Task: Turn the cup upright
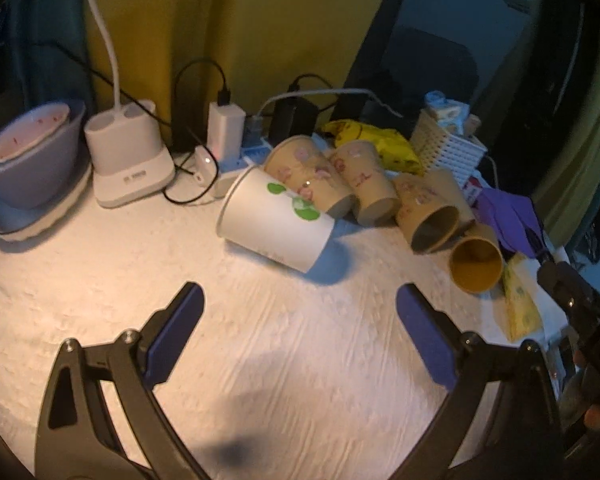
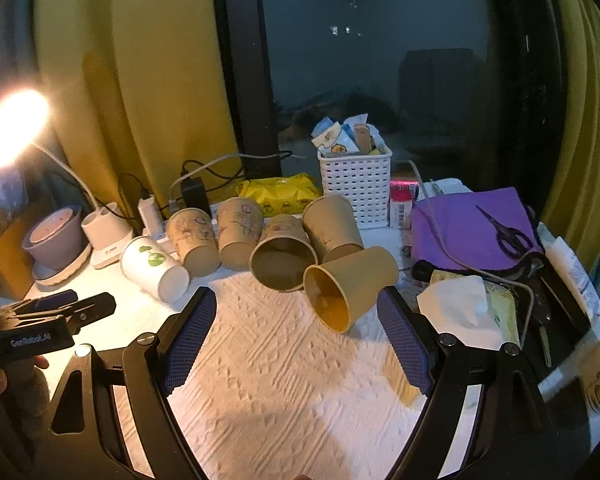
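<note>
Several paper cups lie on their sides in a row on the white tablecloth. A white cup with green marks (image 1: 274,222) (image 2: 155,269) lies at the left end. Brown printed cups (image 1: 308,176) (image 2: 194,242) lie beside it. A plain tan cup (image 2: 348,286) (image 1: 476,264) lies nearest, mouth toward me. My left gripper (image 1: 300,308) is open and empty, in front of the white cup; it also shows in the right wrist view (image 2: 56,306). My right gripper (image 2: 296,312) is open and empty, just in front of the tan cup.
A purple bowl on a saucer (image 1: 32,160) and a white lamp base (image 1: 128,160) stand at back left. Chargers and cables (image 1: 228,128), a yellow packet (image 2: 280,194) and a white basket (image 2: 356,188) line the back. A purple cloth with scissors (image 2: 504,232) and tissues (image 2: 460,304) lie right.
</note>
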The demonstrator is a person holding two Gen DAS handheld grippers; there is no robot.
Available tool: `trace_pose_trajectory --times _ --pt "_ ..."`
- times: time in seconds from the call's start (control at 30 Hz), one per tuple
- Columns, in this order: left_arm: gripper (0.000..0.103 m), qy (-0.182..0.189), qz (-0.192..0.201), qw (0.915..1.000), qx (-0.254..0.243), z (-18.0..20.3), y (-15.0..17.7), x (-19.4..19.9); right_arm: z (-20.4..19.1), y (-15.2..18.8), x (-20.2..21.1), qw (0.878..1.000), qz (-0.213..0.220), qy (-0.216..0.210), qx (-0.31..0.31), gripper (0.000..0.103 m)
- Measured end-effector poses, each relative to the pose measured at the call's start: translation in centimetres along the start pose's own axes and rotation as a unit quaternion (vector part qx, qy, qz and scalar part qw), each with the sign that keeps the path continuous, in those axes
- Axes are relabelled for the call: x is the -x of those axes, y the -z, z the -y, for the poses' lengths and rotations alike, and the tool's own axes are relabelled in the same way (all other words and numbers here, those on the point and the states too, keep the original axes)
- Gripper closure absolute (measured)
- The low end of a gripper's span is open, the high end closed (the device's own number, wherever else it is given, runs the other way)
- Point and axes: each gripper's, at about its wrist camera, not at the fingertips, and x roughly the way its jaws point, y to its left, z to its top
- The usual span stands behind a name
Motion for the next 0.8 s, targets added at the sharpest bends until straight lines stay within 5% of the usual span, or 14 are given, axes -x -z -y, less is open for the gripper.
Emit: trace_pose_trajectory --times 0.33,0.8 --pt "0.005 -0.007 -0.006 0.9973 0.072 -1.3 -2.4 -4.2 1.5 -1.2 -3.9 1.000 -0.014 0.001 -0.011 0.018" --pt "0.006 0.019 -0.049 0.9834 0.174 -3.8 -3.7 -9.9 2.2 -1.5 -6.3 1.000 -0.022 0.002 -0.013 0.018"
